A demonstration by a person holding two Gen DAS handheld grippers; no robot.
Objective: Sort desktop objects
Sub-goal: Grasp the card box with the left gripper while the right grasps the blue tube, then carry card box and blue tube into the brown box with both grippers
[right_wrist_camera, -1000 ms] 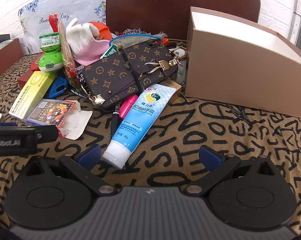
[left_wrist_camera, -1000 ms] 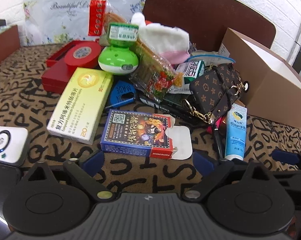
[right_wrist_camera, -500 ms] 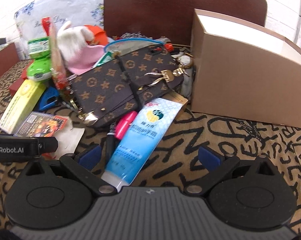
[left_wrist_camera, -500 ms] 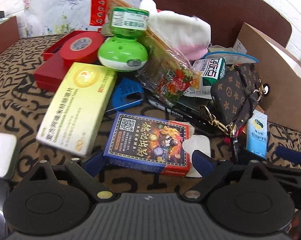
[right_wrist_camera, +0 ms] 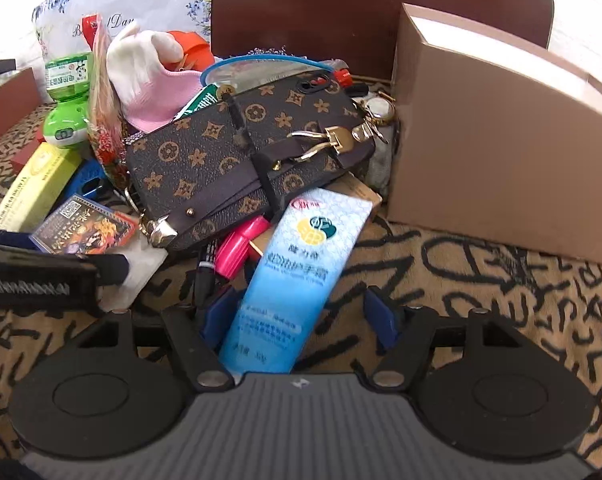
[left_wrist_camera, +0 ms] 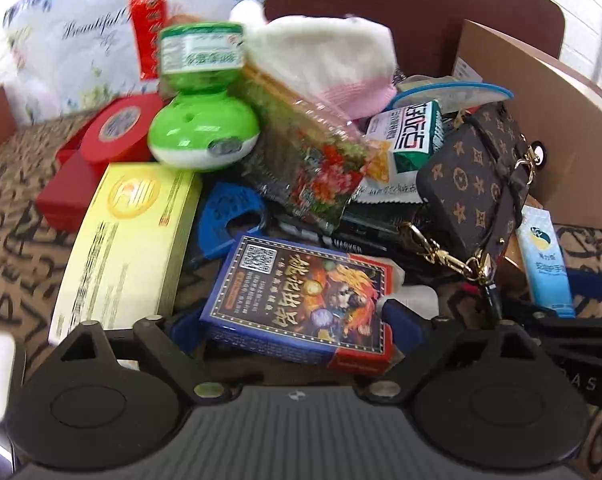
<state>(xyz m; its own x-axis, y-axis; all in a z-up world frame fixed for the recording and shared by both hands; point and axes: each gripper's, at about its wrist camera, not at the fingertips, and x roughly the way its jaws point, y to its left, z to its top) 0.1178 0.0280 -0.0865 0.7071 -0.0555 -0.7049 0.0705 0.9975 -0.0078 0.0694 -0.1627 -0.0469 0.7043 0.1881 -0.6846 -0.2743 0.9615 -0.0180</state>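
The left hand-held gripper (left_wrist_camera: 295,322) hangs low over a cluttered tabletop (right_wrist_camera: 481,280) covered in a tan cloth with black lettering. Its jaws stand wide apart, one blue pad on each side of a blue card box (left_wrist_camera: 301,300) that lies flat at the near edge of the pile; the pads look just clear of the box's sides, though the view is blurred here and contact cannot be ruled out. A long yellow box (left_wrist_camera: 125,248) lies just left of the card box, with a green round bottle (left_wrist_camera: 203,136) and a red tape roll (left_wrist_camera: 119,128) behind it.

The right hand-held gripper (right_wrist_camera: 299,316) has just been closing its jaws around the cap end of a light blue tube (right_wrist_camera: 297,268). The tube lies between the blue pads; the left pad sits against its edge, while a sliver of cloth shows between the tube and the right pad, so it is not clamped. The tube's far end is tucked under a brown patterned pouch (right_wrist_camera: 237,160), beside a pink marker (right_wrist_camera: 239,246). A tan cardboard box (right_wrist_camera: 501,140) stands open to the right of the pile.
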